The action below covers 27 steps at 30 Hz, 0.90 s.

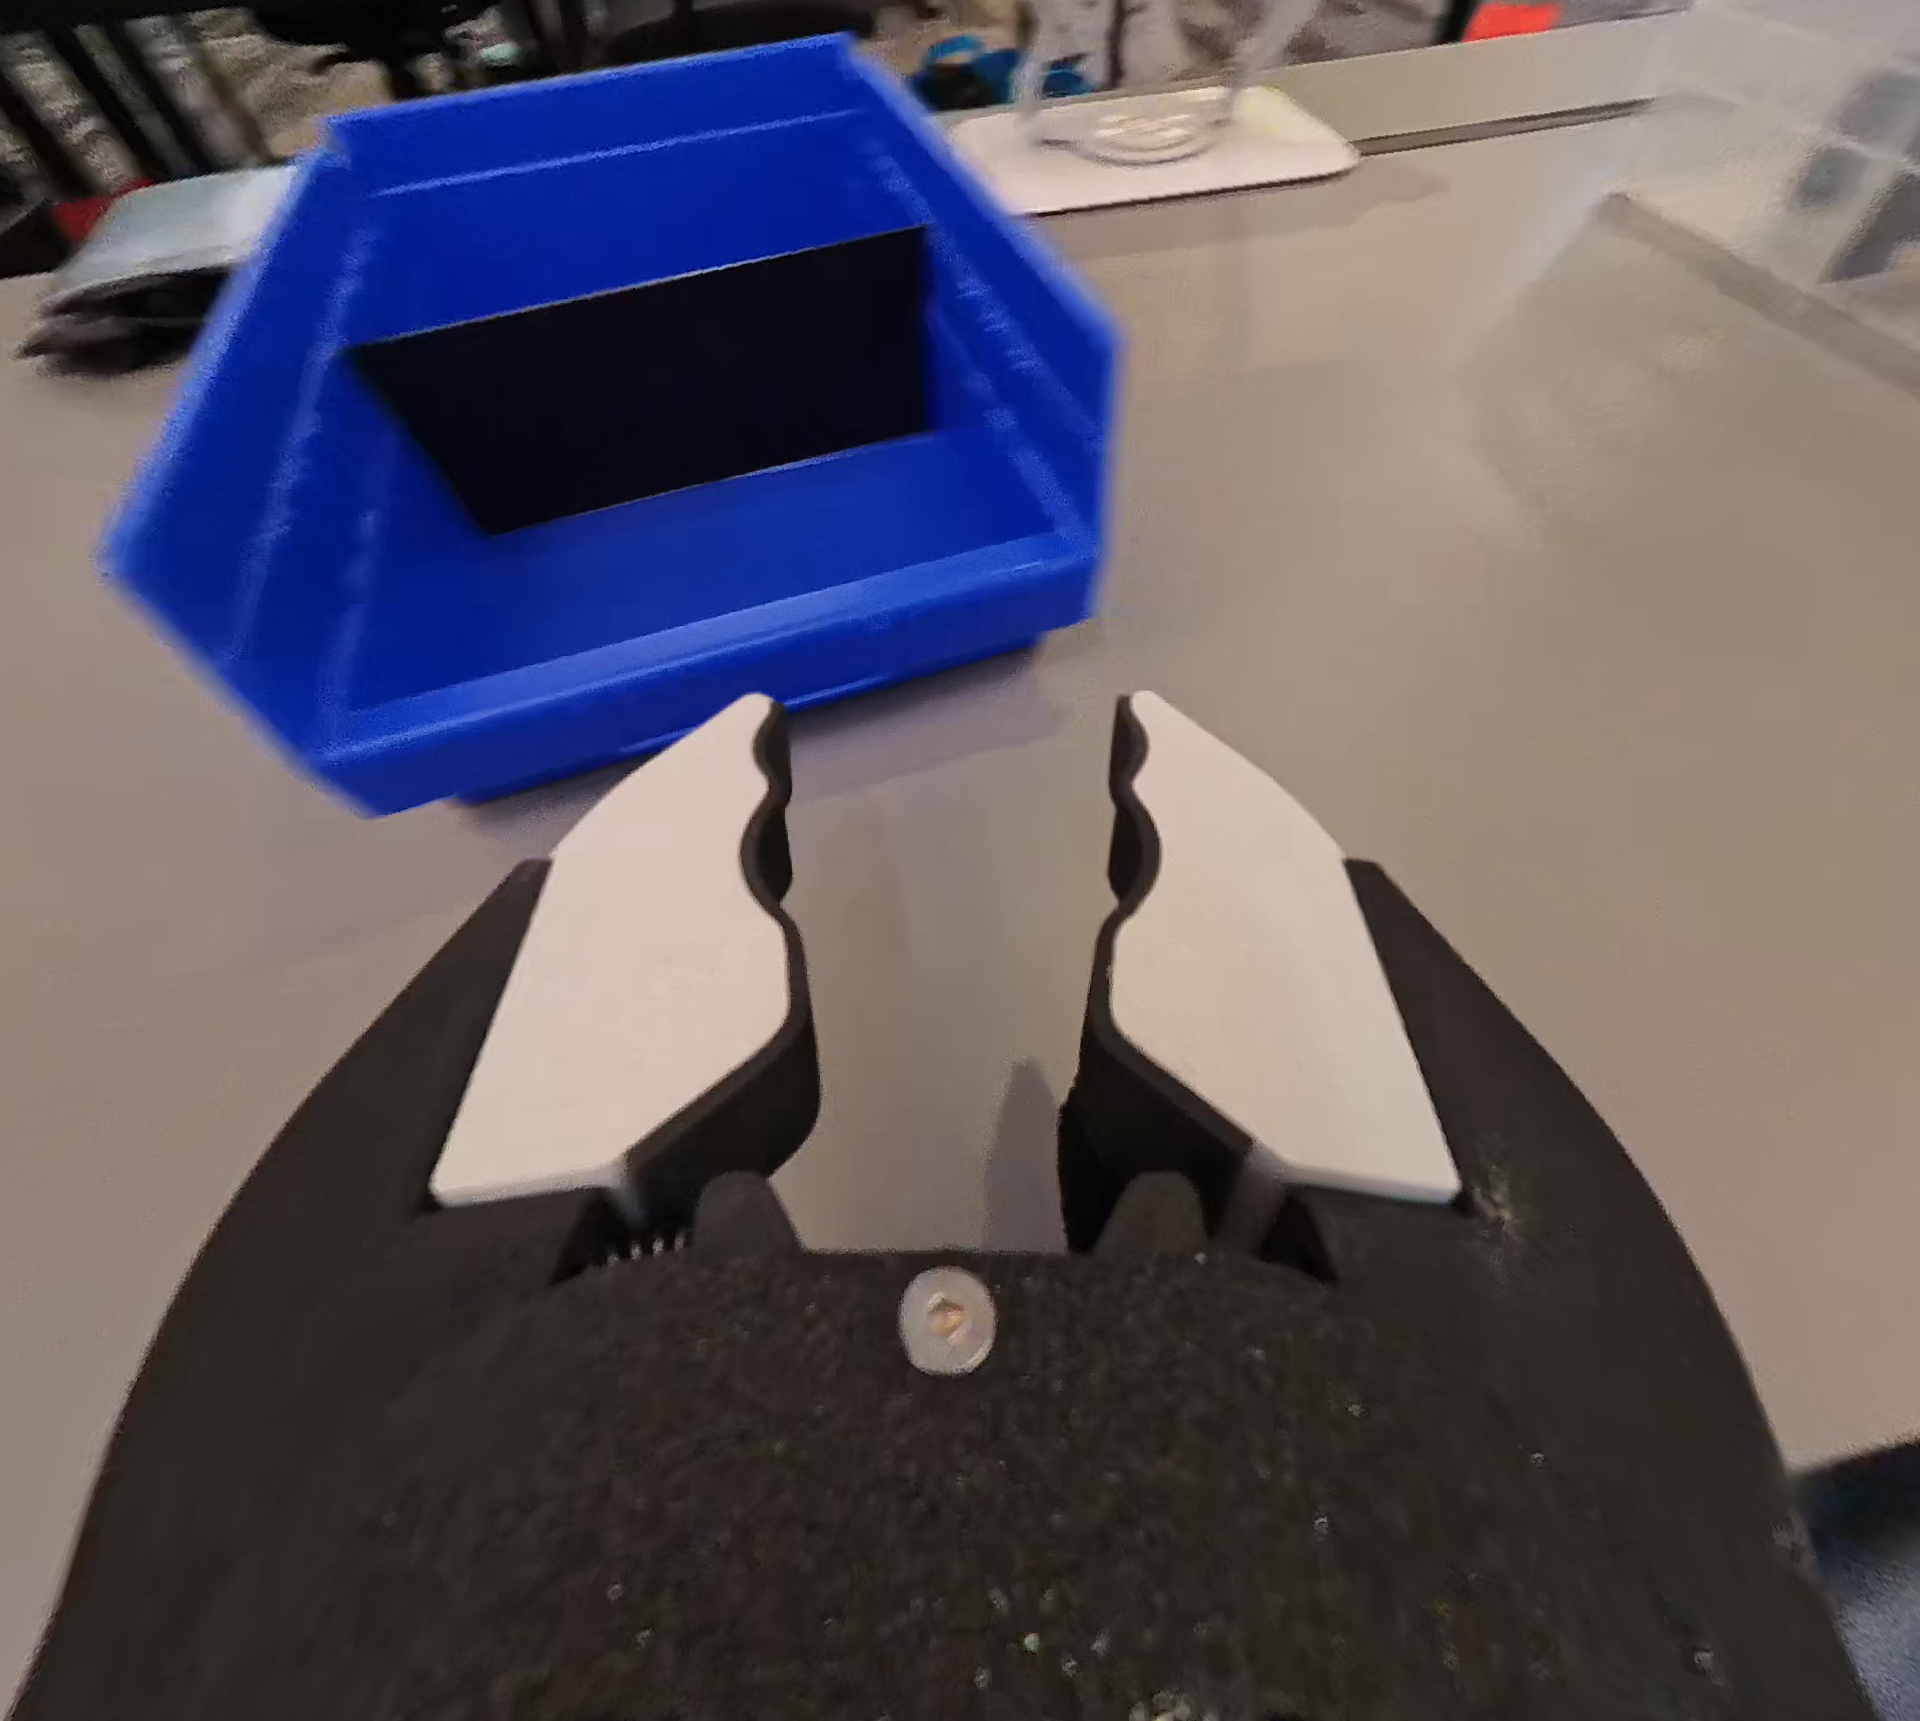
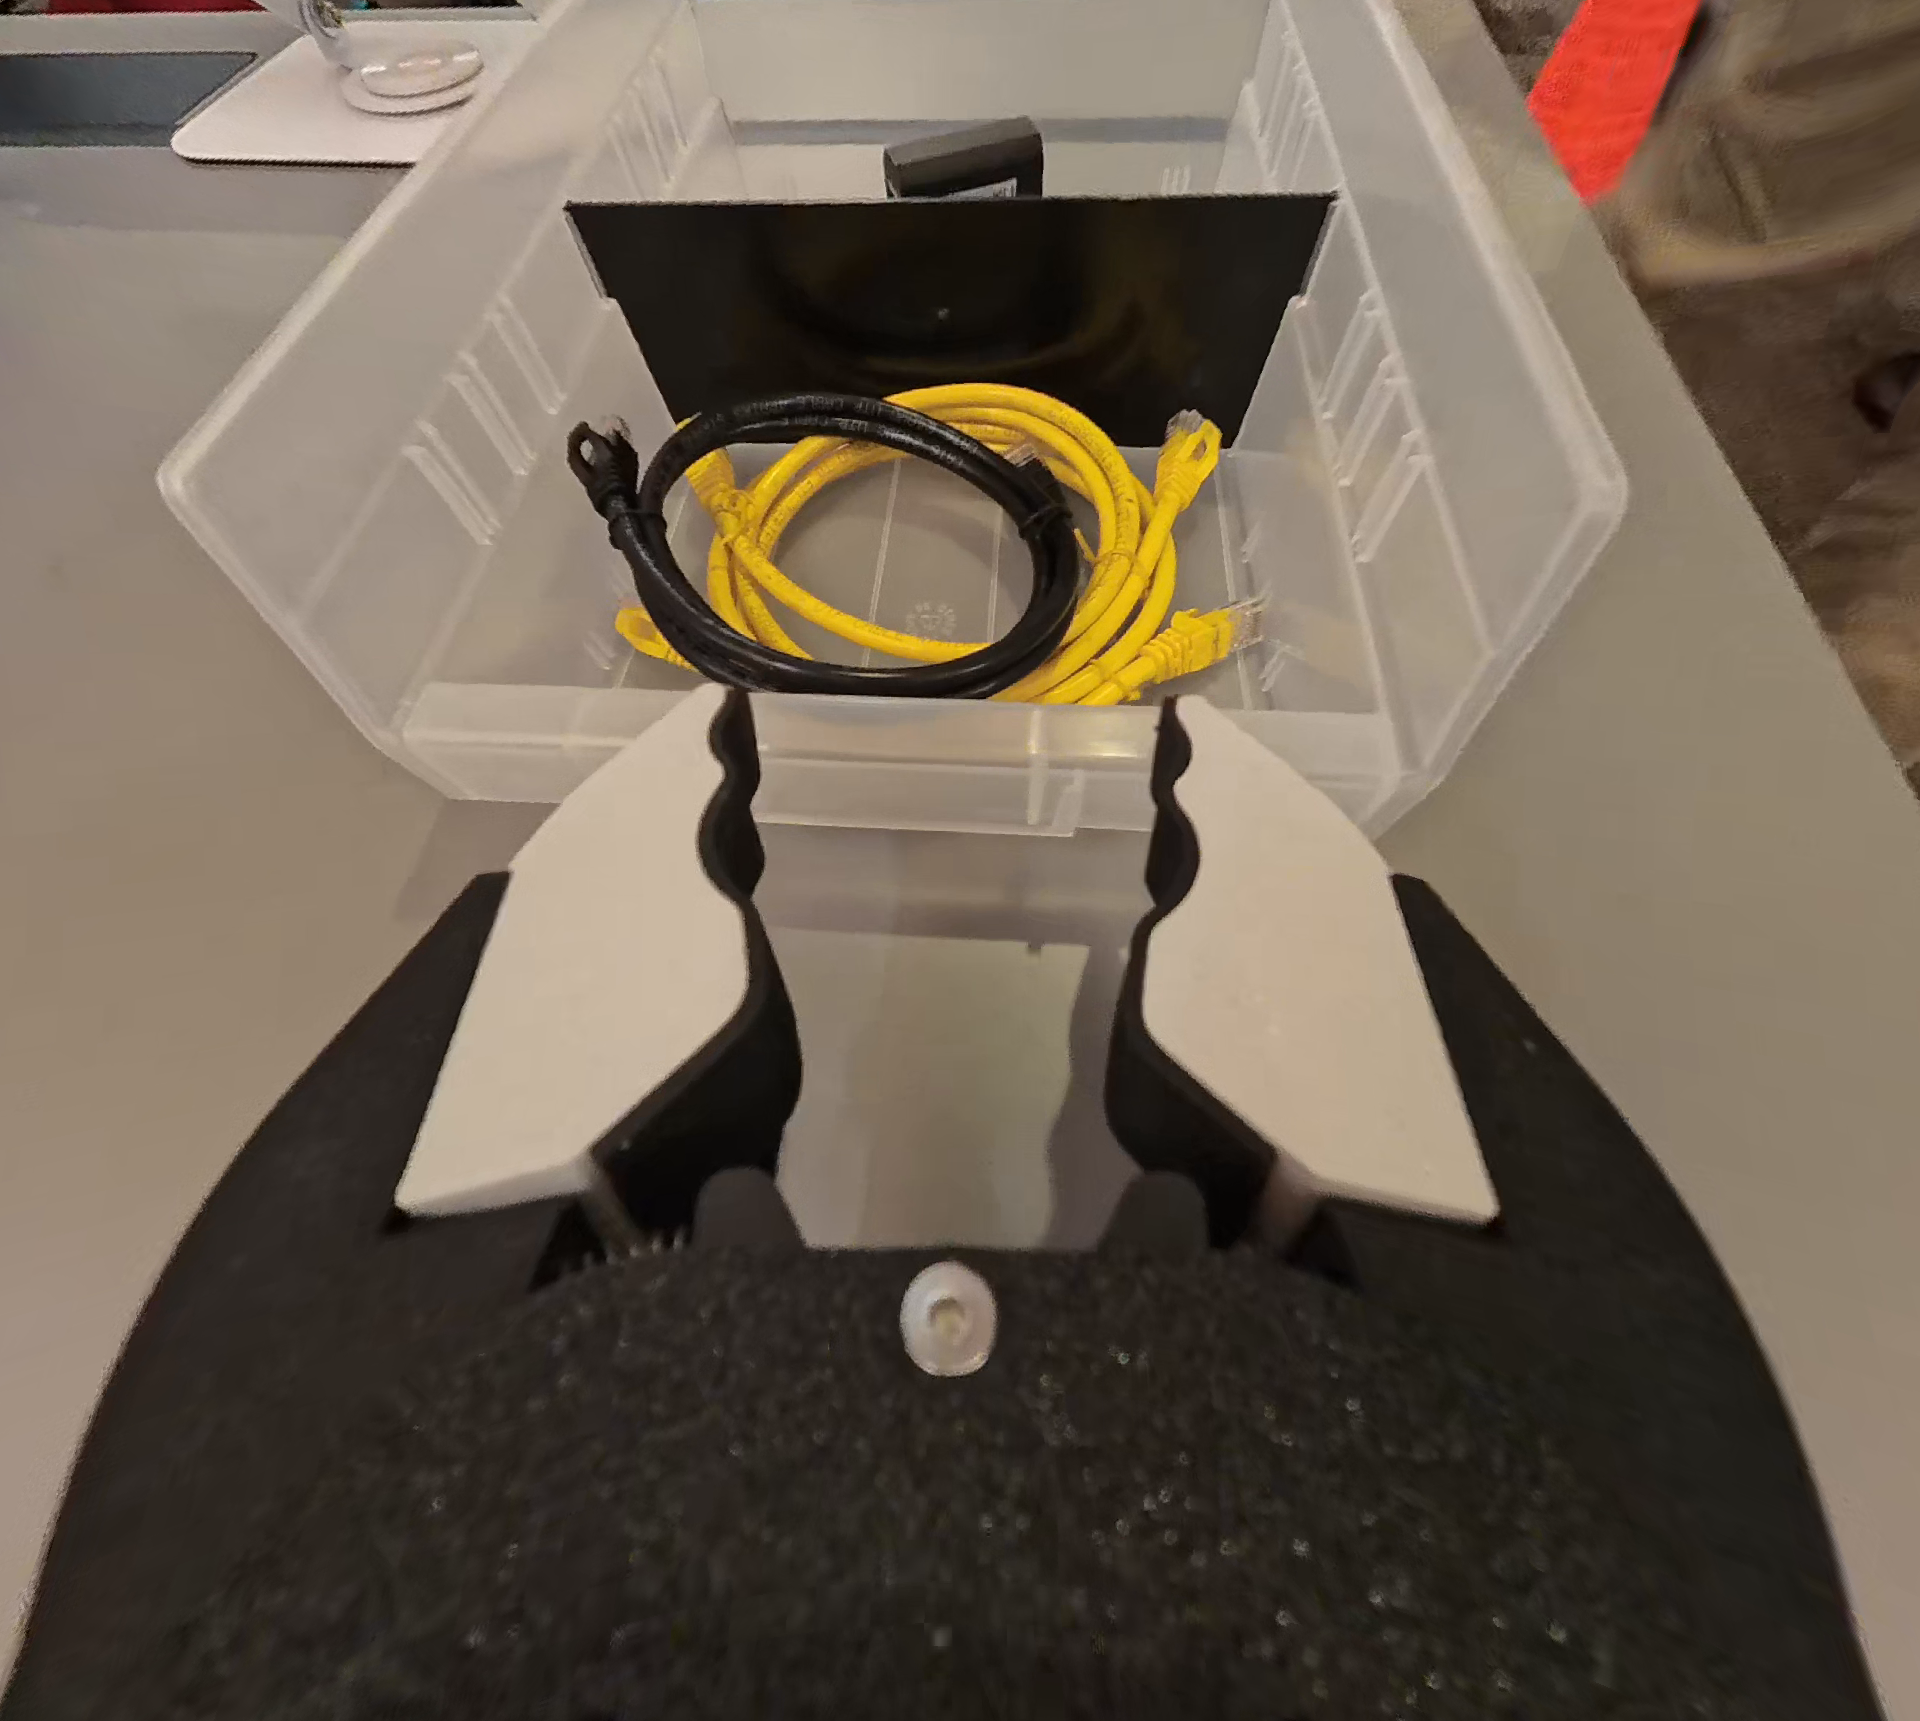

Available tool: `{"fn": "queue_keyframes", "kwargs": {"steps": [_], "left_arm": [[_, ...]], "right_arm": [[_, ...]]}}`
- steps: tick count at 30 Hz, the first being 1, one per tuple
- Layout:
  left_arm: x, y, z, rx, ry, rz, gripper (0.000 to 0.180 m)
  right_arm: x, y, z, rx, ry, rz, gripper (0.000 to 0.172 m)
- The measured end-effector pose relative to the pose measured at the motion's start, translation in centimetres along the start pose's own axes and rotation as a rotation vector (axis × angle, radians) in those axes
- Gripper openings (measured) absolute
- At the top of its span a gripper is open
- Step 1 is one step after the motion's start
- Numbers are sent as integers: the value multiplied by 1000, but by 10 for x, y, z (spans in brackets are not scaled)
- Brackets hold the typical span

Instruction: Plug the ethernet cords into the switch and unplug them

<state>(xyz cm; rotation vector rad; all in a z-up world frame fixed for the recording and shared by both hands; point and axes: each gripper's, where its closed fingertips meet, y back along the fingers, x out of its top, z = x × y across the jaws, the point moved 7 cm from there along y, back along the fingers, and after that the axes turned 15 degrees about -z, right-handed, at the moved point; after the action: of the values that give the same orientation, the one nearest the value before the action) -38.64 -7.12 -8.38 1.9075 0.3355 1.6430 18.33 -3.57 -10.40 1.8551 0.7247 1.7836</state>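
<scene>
A clear bin [image 2: 343, 466] is seen on the grey table [image 2: 156, 736], just ahead of the right gripper [image 2: 951, 726] (jaws spread wide, nothing held). Yellow cords [image 2: 1132, 549] and a black cord [image 2: 831, 669] are coiled in its front compartment; a dark box [image 2: 961, 159] is noted behind the divider [image 2: 935, 300]. The left gripper [image 1: 945, 721], likewise wide and bare, is held near a blue bin [image 1: 675, 632].

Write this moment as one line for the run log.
left hand-held gripper: open, nothing held, near blue bin | right hand-held gripper: open, nothing held, before clear bin | cords: coiled in clear bin
</scene>
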Motion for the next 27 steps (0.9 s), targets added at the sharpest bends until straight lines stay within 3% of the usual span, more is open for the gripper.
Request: {"fn": "queue_keyframes", "kwargs": {"steps": [6, 9, 14, 19, 21, 22, 23, 25, 27], "left_arm": [[44, -15, 163, -244, -187, 29, 58], [67, -40, 250, -329, -160, 12, 55], [92, -97, 361, -302, -161, 25, 62], [104, -143, 398, -309, -26, -43, 59], [115, -152, 398, -263, -13, -15, 46], [119, -154, 395, -241, -9, -7, 22], [121, -156, 392, -212, -16, -23, 11], [125, -160, 385, -132, -45, -52, 7], [128, -163, 376, -131, -23, -62, 6]], "right_arm": [[7, 23, 23, -109, -8, 119, 72], [6, 25, 39, -174, -17, 124, 74], [10, 22, 59, -174, -76, 143, 75], [15, 2, 70, -136, -108, 104, 80], [19, -8, 69, -114, -131, 99, 74], [22, -14, 67, -96, -144, 93, 62], [23, -20, 64, -79, -167, 69, 43], [24, -22, 67, -168, -223, 20, 7], [27, -21, 60, -121, -222, 16, 4]]}}
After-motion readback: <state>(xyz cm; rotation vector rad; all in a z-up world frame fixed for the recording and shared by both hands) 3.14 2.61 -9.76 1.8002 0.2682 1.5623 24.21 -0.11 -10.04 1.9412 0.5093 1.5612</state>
